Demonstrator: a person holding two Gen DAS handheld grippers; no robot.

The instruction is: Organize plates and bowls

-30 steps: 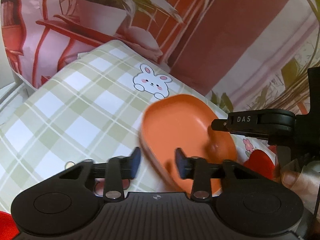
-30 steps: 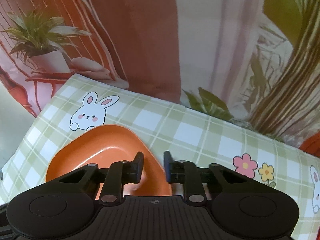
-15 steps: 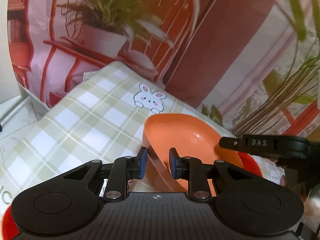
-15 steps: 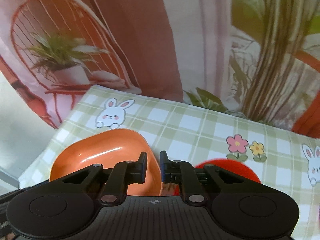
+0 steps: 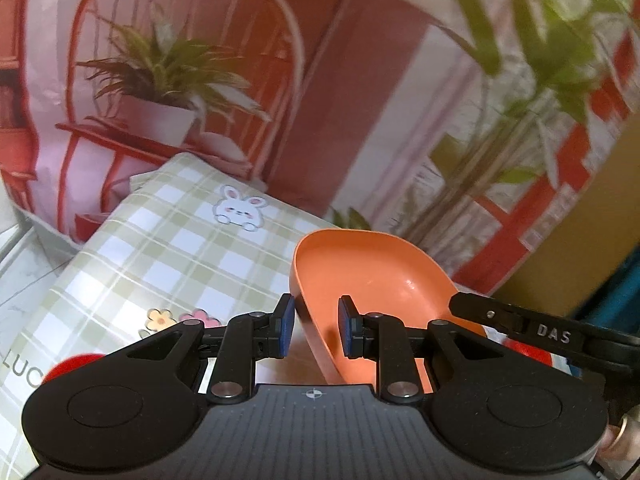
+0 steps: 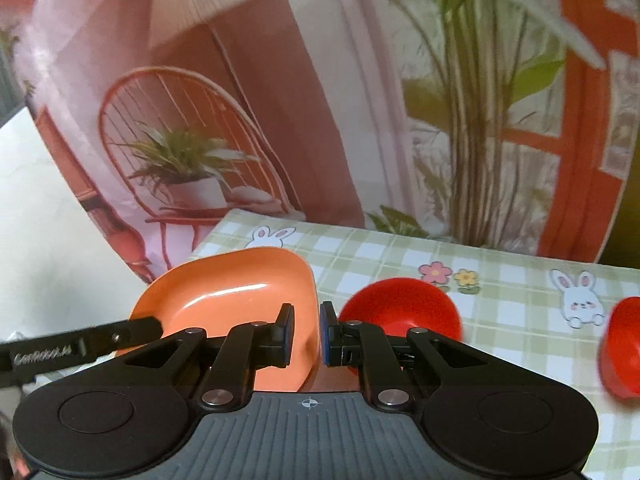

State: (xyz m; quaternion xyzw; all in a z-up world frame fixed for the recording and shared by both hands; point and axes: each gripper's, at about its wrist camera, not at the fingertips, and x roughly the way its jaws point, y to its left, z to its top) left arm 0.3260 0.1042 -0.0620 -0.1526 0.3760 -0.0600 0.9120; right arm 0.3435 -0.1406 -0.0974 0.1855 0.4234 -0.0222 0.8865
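An orange rounded-square plate (image 5: 372, 280) is held up above the checked tablecloth, tilted. My left gripper (image 5: 313, 330) is shut on its near-left rim, one pad on each side of the wall. My right gripper (image 6: 306, 332) is shut on the plate's (image 6: 240, 300) right rim. The right gripper's finger (image 5: 532, 332) shows at the plate's far side in the left wrist view. A red bowl (image 6: 404, 308) sits on the cloth just right of the plate. Another red dish (image 6: 622, 348) lies at the right edge.
The green-and-white checked tablecloth (image 6: 500, 280) has rabbit and flower prints. A printed backdrop (image 5: 200, 80) with a chair and plants stands behind the table. A red dish (image 5: 72, 364) shows at the lower left of the left wrist view. The table's left edge (image 5: 80, 248) is near.
Both grippers closed onto the orange plate's rims and lifted it off the cloth. The views rose, and the red bowl under or beside the plate came into sight.
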